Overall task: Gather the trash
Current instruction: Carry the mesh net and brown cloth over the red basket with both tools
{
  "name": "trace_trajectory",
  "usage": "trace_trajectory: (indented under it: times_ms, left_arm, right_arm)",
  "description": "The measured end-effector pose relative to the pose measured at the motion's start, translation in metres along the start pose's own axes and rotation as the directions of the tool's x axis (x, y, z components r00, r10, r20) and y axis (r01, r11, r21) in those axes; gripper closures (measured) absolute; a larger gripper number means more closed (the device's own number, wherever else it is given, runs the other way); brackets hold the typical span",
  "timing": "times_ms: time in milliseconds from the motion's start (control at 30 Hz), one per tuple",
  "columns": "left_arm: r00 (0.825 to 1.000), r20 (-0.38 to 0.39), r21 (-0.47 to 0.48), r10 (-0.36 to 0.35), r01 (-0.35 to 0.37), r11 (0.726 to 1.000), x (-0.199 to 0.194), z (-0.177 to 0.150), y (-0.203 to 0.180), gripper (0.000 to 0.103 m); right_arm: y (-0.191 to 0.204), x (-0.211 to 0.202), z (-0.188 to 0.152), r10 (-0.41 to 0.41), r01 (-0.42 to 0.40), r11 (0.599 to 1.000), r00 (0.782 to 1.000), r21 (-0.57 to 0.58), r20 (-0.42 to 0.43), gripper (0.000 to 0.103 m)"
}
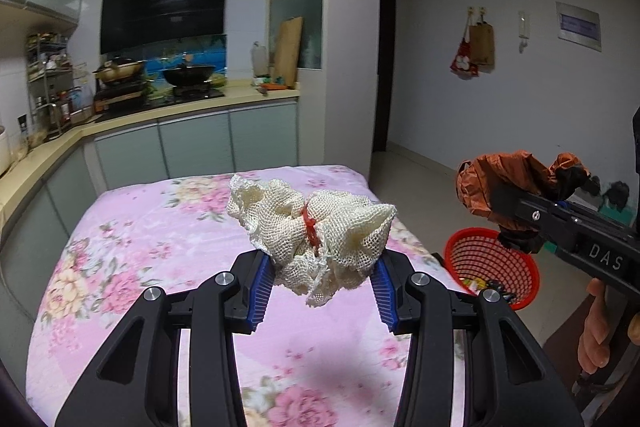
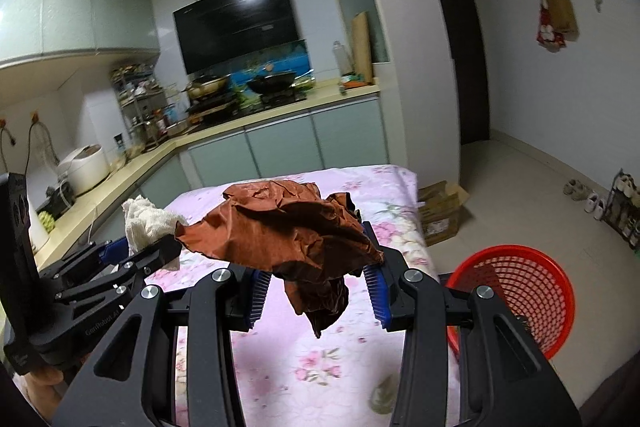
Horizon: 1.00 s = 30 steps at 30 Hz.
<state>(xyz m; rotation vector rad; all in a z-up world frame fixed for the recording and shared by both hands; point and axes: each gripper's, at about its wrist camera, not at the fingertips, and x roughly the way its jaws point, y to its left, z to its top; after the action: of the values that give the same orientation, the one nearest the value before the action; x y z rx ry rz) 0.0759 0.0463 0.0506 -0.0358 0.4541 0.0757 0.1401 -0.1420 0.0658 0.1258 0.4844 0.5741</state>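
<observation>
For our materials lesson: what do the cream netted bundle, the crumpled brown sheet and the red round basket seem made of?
Cream netted bundle: soft woven mesh, open weave showing.
Crumpled brown sheet: likely matte paper, sharp creases.
Red round basket: probably glossy moulded plastic lattice.

net bag (image 1: 312, 227): coarse cream mesh | wrapper (image 2: 296, 227): crinkled brown paper | basket (image 2: 532, 291): glossy red plastic | tablecloth (image 1: 160, 247): matt floral cloth

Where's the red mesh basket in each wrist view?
Left wrist: red basket at right of centre, low, on the floor past the table edge, below the right gripper holding brown crumpled paper.
Right wrist: basket at lower right, partly behind the gripper's right finger.
Shared landmark: the pink floral tablecloth; the basket sits off its right edge in both.
</observation>
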Motion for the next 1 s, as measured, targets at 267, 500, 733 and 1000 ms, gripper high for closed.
trace_trajectory:
  times_ms: [267, 500, 733, 1000]
  left_arm:
    - [0.999, -0.014, 0.036, -0.039, 0.040, 0.999, 0.021, 0.007, -0.031, 0.062]
    - [0.997, -0.033, 0.057, -0.075, 0.077, 0.995, 0.038, 0.009, -0.053, 0.062]
    - [0.990, -0.051, 0.080, -0.133, 0.137, 0.987, 0.057, 0.010, -0.075, 0.062]
    - [0.972, -0.088, 0.067, -0.218, 0.224, 0.972, 0.083, 0.009, -0.096, 0.062]
  right_arm:
    - [-0.033, -0.009, 0.004, -0.093, 0.092, 0.995, 0.995, 0.044, 0.022, 0.062]
    - [-0.053, -0.017, 0.007, -0.163, 0.159, 0.984, 0.986, 0.074, 0.039, 0.062]
    - [-0.074, -0.015, 0.000, -0.226, 0.225, 0.970, 0.974, 0.095, 0.010, 0.062]
    - [-0.101, -0.014, -0.002, -0.323, 0.320, 0.939, 0.946, 0.124, 0.005, 0.062]
